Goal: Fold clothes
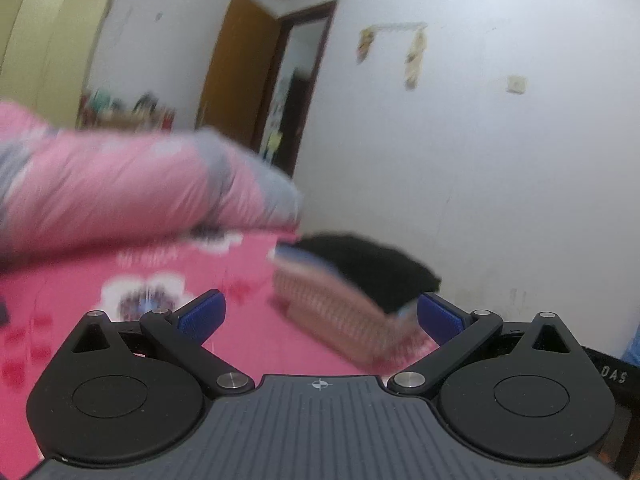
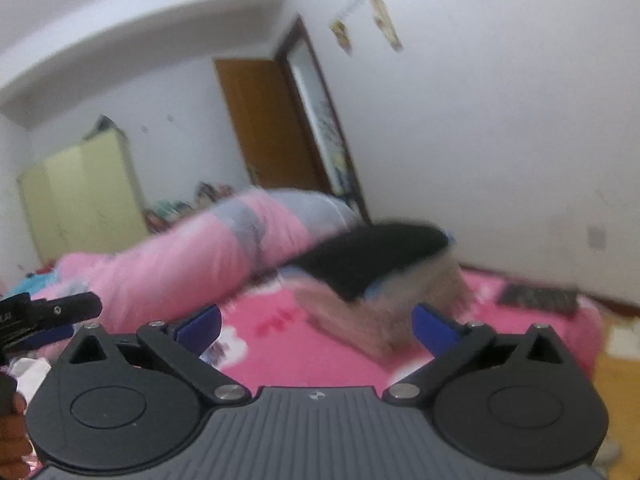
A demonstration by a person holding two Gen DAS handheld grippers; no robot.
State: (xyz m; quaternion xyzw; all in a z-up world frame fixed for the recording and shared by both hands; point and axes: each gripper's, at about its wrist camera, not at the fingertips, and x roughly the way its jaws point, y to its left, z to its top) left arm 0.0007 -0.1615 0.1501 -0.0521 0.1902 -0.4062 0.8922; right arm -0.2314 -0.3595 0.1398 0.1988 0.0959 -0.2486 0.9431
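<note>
While both claws gape, one folded stack (image 1: 344, 308) rests on one bed (image 1: 240, 344).

My left gripper (image 1: 320, 316) points forward and a little downward, its jaws spread wide with nothing between the blue pads (image 1: 202, 316). My right gripper (image 2: 316, 326) sits the same way, jaws fully apart and empty, slightly rolled so its view tilts. From the right wrist view I see my left gripper's dark body at the left edge, and the hand (image 2: 12, 436) that carries it low in that corner.
</note>
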